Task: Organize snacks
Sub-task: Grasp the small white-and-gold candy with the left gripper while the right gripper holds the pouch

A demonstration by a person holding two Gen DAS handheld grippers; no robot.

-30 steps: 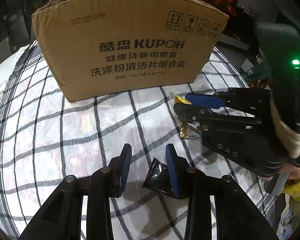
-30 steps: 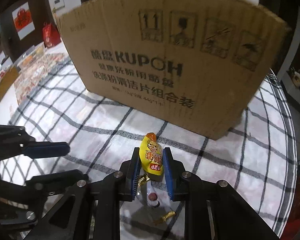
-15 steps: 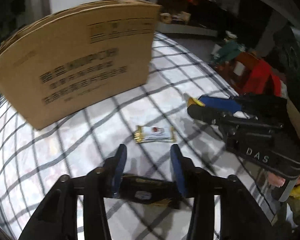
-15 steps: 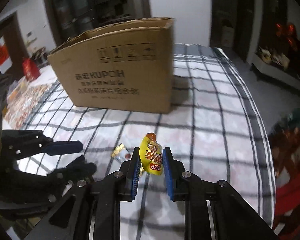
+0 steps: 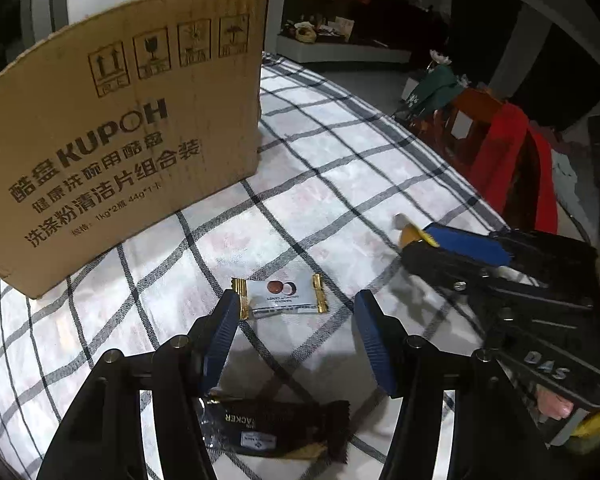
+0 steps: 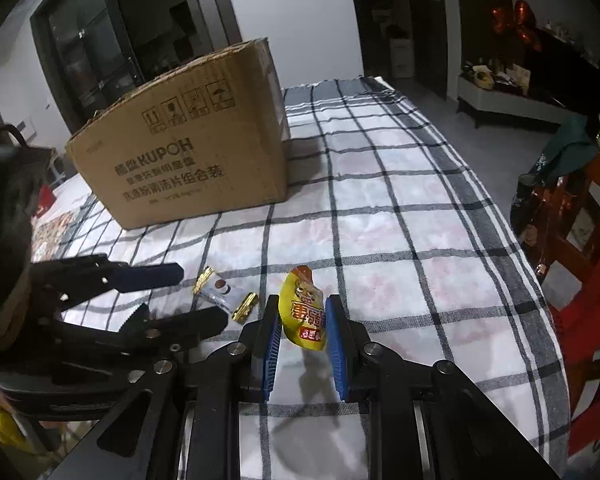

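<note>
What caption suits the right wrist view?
Right hand-held gripper holds a yellow snack above the checked cloth, box behind.

We see a yellow snack pouch (image 6: 305,314), brown cardboard box (image 6: 188,160), black-and-white checked cloth (image 6: 380,220), blue pads (image 5: 220,336).

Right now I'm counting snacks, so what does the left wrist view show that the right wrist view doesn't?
Only the left wrist view shows the dark packet lying under the open left gripper. Only the right wrist view shows the yellow packet's printed face, clamped in the right gripper. Both show the white packet on the cloth and the box.
</note>
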